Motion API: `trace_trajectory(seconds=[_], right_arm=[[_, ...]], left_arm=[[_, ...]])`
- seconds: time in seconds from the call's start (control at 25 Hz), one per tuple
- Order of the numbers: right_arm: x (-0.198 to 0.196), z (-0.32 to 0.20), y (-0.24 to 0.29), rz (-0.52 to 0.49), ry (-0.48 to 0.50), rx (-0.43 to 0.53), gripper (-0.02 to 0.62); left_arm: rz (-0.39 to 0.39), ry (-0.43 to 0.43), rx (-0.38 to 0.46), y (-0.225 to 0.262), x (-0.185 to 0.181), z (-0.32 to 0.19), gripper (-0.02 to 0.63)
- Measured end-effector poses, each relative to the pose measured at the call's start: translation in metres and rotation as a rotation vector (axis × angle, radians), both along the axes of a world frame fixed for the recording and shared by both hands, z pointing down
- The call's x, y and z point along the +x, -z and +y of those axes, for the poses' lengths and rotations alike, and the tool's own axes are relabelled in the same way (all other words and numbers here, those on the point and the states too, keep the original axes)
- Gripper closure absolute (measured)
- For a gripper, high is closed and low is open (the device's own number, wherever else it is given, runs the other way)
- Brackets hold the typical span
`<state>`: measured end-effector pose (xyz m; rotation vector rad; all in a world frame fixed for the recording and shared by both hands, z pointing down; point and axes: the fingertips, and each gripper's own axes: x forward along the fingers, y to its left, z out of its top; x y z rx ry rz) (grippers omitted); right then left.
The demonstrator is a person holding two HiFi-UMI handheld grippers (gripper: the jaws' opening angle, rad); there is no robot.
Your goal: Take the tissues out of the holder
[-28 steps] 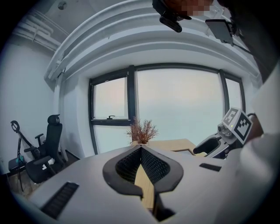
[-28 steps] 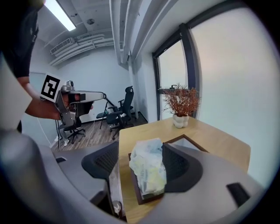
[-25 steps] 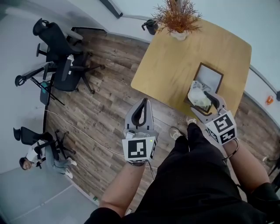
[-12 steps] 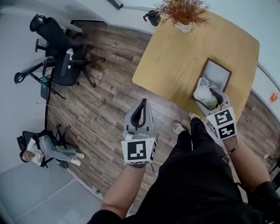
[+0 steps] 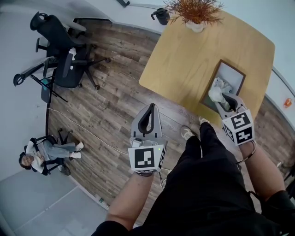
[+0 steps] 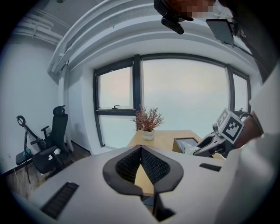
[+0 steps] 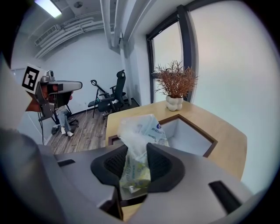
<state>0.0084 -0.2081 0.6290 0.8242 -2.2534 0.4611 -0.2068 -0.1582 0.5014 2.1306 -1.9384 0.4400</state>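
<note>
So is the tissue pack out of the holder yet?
Cannot tell: right gripper's closing jaws pinch the tissue pack over the holder's near end, bottom hidden.

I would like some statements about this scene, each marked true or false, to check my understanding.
1. The right hand-held gripper is empty. False: its jaws are closing, with the tissue pack between them.
2. A potted dry plant stands on the table. True.
3. The left hand-held gripper hangs above the table. False: it is above the wooden floor.
4. The holder is on the table. True.
</note>
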Motion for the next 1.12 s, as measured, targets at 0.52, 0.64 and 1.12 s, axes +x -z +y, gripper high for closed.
trace_trajectory(seconds=[0.52, 0.64, 1.12], right_arm=[[0.002, 0.001, 0.011, -0.035, 0.001, -0.009, 0.512], [0.001, 0.001, 0.016, -0.037, 0.006, -0.005, 0.513], [0.003, 0.002, 0.04, -0.048, 0.029, 0.022, 0.515]], left_arm=[[0.011, 0.0, 0.012, 0.006, 0.002, -0.003, 0.601], [0.01, -0.002, 0.021, 0.01, 0.003, -0.004, 0.601], [0.006, 0.005, 0.07, 0.035, 0.009, -0.009, 0.601]])
